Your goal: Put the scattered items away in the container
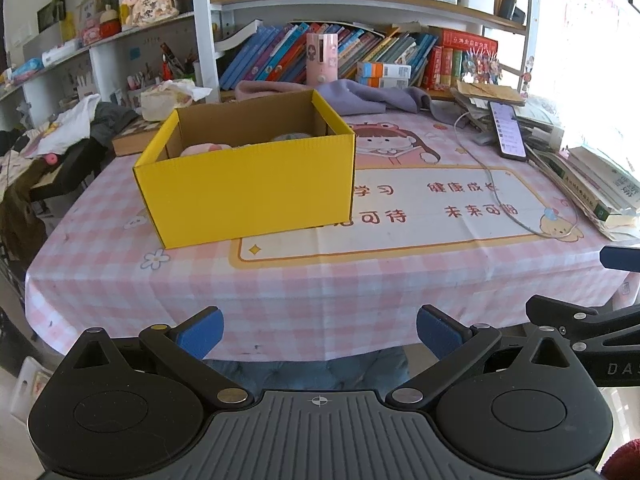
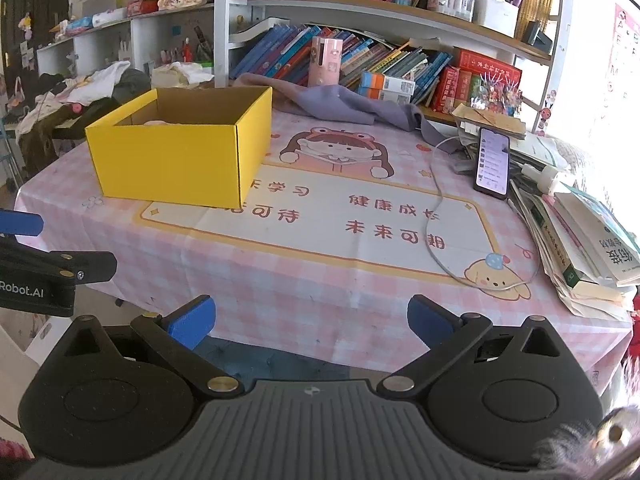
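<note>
Through the left wrist camera we see one yellow corrugated cardboard box [image 1: 248,176], open-topped and rectangular, standing on the pink checked tablecloth [image 1: 320,280]. Inside it, just over the front wall, show two soft rounded things: a pink item [image 1: 204,149] and a pale grey-green item [image 1: 291,136]; we cannot tell what they are. Our left gripper [image 1: 320,330] hangs at the near table edge, its two blue pads spread wide and holding nothing. One phone [image 1: 507,130] leans against a stack of books [image 1: 592,188] at right.

Through the right wrist camera the same box [image 2: 176,160] sits far left, only the pink item [image 2: 158,122] peeking out. Our right gripper [image 2: 312,320] is likewise spread wide and empty. A mauve cloth [image 2: 340,104] lies crumpled behind, and one white cable [image 2: 436,216] loops across the mat.
</note>
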Tool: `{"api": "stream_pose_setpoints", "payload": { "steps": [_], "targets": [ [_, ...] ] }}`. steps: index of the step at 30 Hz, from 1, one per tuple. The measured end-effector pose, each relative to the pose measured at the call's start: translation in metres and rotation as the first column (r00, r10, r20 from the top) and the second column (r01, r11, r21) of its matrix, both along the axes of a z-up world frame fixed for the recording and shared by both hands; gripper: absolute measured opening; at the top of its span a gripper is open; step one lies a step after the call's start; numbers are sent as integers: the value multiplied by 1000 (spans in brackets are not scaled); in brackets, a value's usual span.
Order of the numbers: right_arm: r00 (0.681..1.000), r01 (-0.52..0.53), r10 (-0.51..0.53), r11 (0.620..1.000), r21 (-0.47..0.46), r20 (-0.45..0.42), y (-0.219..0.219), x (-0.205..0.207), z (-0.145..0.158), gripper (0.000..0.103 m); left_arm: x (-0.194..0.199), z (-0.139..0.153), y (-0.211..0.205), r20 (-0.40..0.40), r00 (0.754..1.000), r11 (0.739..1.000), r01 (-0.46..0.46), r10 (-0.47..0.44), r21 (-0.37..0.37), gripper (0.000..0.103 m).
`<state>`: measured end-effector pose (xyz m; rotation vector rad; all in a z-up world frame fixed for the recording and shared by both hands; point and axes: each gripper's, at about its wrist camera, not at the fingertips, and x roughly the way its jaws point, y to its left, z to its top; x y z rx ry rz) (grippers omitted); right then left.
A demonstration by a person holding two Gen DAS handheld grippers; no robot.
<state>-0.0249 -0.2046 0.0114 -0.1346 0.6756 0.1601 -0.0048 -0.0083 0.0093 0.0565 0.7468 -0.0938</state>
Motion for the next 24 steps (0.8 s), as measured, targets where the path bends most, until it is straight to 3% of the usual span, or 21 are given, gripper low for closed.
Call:
{"api": "stream_pose_setpoints", "payload": {
  "steps": [24],
  "targets": [
    [1000,-2,2,1000,-8,-16,2,8,-3,103,8,-3,-4,-21,1000,1000,16,-15,25,103]
  ]
}}
